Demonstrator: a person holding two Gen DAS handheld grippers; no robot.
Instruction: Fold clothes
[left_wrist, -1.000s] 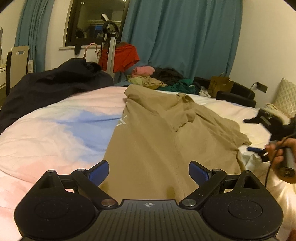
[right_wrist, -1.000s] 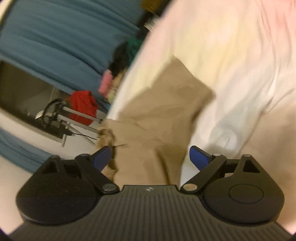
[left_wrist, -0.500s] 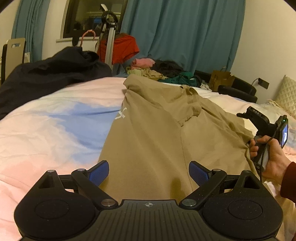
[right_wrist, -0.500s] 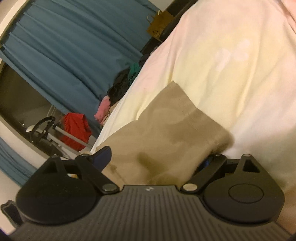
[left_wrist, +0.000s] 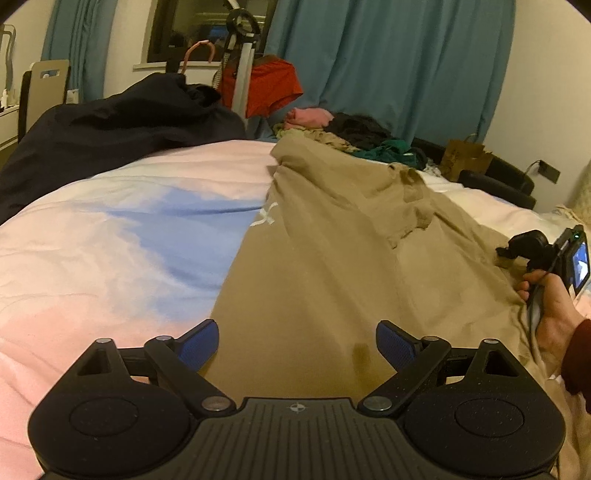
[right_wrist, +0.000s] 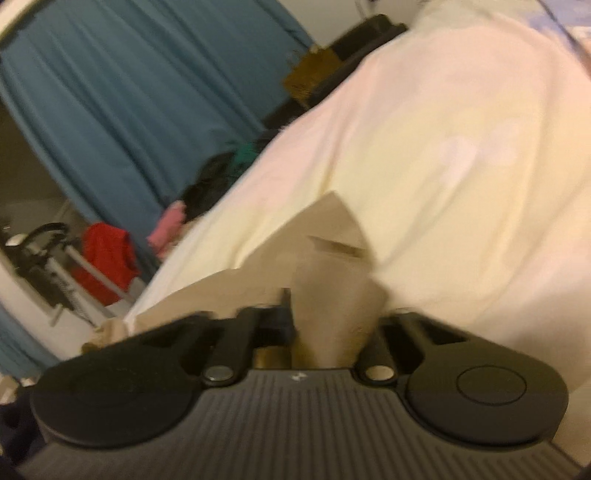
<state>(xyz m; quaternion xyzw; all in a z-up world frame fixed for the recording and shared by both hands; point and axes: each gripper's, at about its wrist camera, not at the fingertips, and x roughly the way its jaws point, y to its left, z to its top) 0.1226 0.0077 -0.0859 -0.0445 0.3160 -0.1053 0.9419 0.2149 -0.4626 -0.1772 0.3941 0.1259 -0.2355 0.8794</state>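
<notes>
Bed fills the frame | tan shirt spread from centre to lower right | left gripper bottom centre, fingers apart over the shirt's hem | right gripper clamped on a shirt fold.

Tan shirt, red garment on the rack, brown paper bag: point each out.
tan shirt (left_wrist: 332, 280): left wrist view, mid-body fabric.
red garment (left_wrist: 275, 86): left wrist view, its front.
brown paper bag (left_wrist: 467, 158): left wrist view, its face.
</notes>
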